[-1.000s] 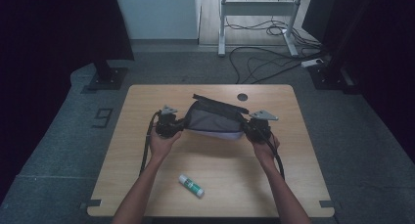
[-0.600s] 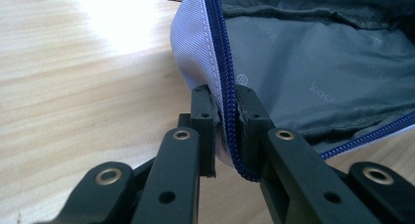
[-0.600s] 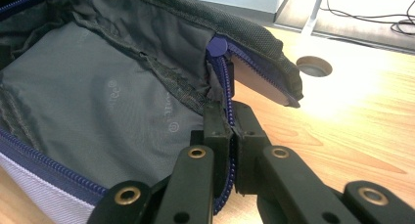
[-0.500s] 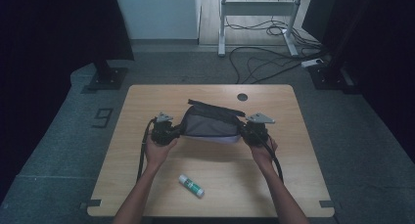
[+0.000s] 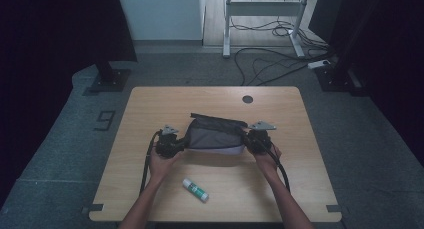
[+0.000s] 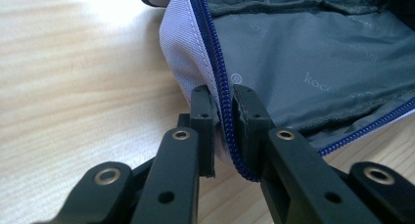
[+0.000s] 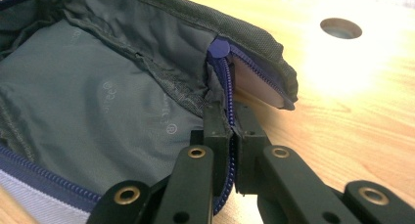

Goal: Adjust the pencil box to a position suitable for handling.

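Both claws, left claw (image 6: 222, 111) and right claw (image 7: 230, 121), clench the blue zipper edges of the grey fabric pouch (image 5: 216, 135) mid-table (image 5: 150, 109), spreading it open; next likely fetching the glue stick (image 5: 195, 189) nearer the person

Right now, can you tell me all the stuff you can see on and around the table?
Grey fabric pouch with blue zipper: one, lavender-grey, table centre, open, held at both ends.
White glue stick with green label: one, lying near the table's front edge.
Light wooden table: one, round hole at the back.
White metal frame: one, on the floor behind.
Black cables: several, on the grey floor.
Left gripper: black, clamped on the pouch's zipper edge.
Right gripper: black, clamped on the other end.
Forearms: two, from the bottom.
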Tool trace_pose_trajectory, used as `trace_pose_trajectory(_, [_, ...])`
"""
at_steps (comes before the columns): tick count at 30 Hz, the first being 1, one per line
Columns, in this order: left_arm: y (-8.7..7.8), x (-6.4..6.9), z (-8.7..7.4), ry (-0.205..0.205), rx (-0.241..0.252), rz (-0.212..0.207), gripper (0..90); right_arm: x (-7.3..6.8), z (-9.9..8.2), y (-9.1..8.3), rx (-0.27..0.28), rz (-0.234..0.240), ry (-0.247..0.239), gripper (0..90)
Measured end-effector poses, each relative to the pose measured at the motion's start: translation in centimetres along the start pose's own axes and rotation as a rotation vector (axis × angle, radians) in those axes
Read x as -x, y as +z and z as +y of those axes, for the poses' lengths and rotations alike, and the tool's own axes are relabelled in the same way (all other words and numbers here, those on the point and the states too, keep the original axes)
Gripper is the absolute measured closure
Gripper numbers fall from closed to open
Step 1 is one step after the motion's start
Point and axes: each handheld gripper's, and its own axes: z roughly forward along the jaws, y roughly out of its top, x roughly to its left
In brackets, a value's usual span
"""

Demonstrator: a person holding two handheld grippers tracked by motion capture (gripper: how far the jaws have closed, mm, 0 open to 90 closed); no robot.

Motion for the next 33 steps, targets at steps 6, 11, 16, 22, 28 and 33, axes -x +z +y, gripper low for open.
trace_pose_trajectory(6, [0.2, -0.1, -0.7, -0.014, -0.022, -0.003, 80.0, -0.1, -0.3, 0.9, -0.035, 0.004, -0.007, 85.1])
trace_pose_trajectory(11, [0.7, 0.0, -1.2, -0.02, -0.047, -0.003, 79.0, 0.0, -0.6, 1.8, -0.068, 0.002, -0.004, 84.5])
trace_pose_trajectory(16, [1.2, -0.1, -1.5, -0.032, -0.068, -0.015, 76.7, 0.3, -1.0, 2.6, -0.106, 0.0, 0.001, 83.6])
trace_pose_trajectory(22, [1.6, -0.4, -1.5, -0.068, -0.074, -0.017, 58.2, 0.5, -1.4, 3.2, -0.131, -0.013, -0.009, 78.1])
trace_pose_trajectory(28, [1.1, -0.3, -1.2, -0.061, -0.045, -0.001, 34.5, 0.5, -1.4, 2.9, -0.118, -0.051, -0.022, 49.8])
trace_pose_trajectory(33, [0.3, -0.4, -1.0, -0.068, 0.009, -0.025, 31.6, 0.8, -1.4, 1.7, -0.025, -0.085, 0.02, 36.6])
